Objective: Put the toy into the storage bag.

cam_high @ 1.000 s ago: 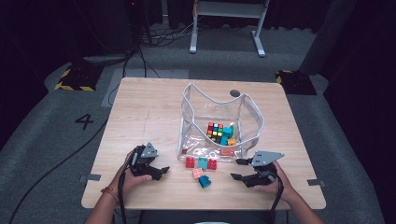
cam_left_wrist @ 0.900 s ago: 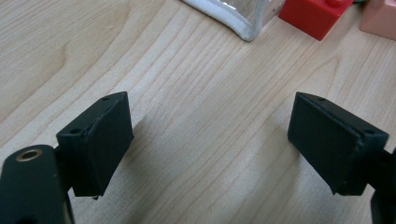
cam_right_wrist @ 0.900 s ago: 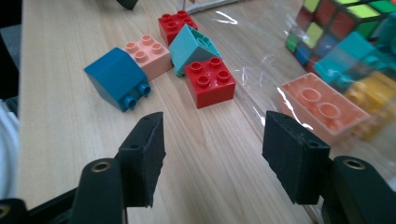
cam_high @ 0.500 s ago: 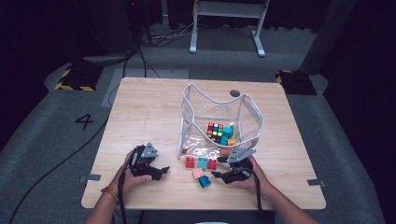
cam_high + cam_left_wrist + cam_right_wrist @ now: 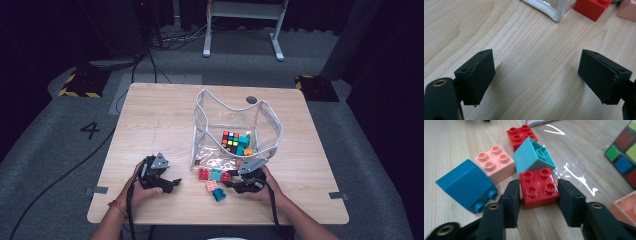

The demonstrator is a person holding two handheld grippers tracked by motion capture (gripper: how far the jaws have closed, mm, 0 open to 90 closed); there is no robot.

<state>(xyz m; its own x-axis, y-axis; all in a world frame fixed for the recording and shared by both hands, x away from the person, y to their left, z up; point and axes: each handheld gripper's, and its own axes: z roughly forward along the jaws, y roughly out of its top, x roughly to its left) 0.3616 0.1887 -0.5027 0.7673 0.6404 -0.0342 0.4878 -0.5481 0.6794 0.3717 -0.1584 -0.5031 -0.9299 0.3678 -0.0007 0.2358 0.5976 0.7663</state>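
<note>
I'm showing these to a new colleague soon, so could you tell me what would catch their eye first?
Probably the right tongs, whose jaws have just been closing around a red brick near the table's front edge. Beside it lie pink, teal and blue bricks, and behind stands a clear bag holding a colourful puzzle cube.

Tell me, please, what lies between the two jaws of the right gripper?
A red block, studs up, sits between the jaws of the right gripper; they have just been closing and now press its sides, as the right gripper view shows.
</note>
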